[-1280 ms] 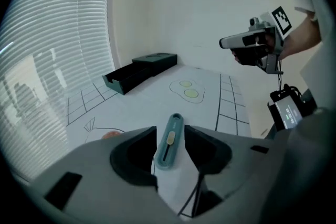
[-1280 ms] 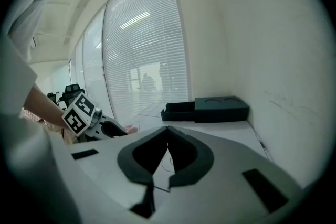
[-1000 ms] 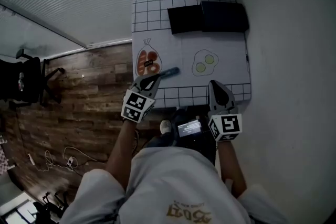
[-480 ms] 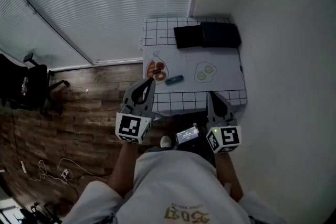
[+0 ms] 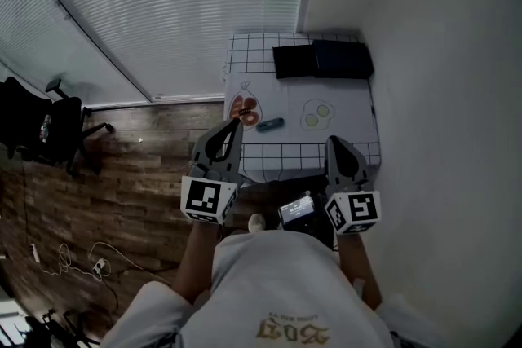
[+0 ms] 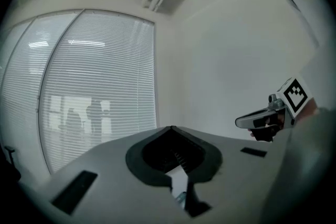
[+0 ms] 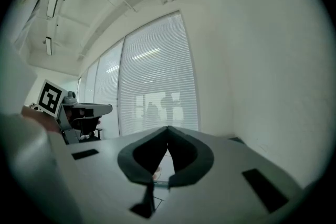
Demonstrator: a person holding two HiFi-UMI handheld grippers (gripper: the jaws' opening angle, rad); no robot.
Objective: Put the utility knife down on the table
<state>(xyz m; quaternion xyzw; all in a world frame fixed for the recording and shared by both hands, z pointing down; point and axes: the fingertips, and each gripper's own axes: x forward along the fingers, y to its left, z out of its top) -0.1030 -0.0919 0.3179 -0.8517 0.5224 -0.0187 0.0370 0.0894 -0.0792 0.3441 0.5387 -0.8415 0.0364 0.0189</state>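
Note:
The blue utility knife [image 5: 270, 124] lies flat on the white gridded table [image 5: 351, 106], between a drawing of a red bag [image 5: 244, 111] and a drawing of eggs [image 5: 316, 113]. Nothing holds it. My left gripper [image 5: 234, 124] hangs high above the table's near left corner, jaws shut and empty; in the left gripper view its tips [image 6: 171, 128] meet. My right gripper [image 5: 336, 143] is raised over the near right edge, also shut and empty, its tips [image 7: 168, 128] meeting. Each gripper shows in the other's view: the right gripper [image 6: 252, 121] and the left gripper [image 7: 100, 108].
Two black flat boxes [image 5: 322, 59] rest at the table's far edge. White walls stand right and behind; slatted blinds [image 5: 163, 4] fill the left. A black office chair [image 5: 37, 126] and loose cables [image 5: 73, 265] are on the wooden floor. A small screen [image 5: 295, 209] sits at the person's waist.
Both grippers have risen and drawn back from the table. The left tips, close beside the knife a second ago, are now apart from it. The knife stays where it lay.

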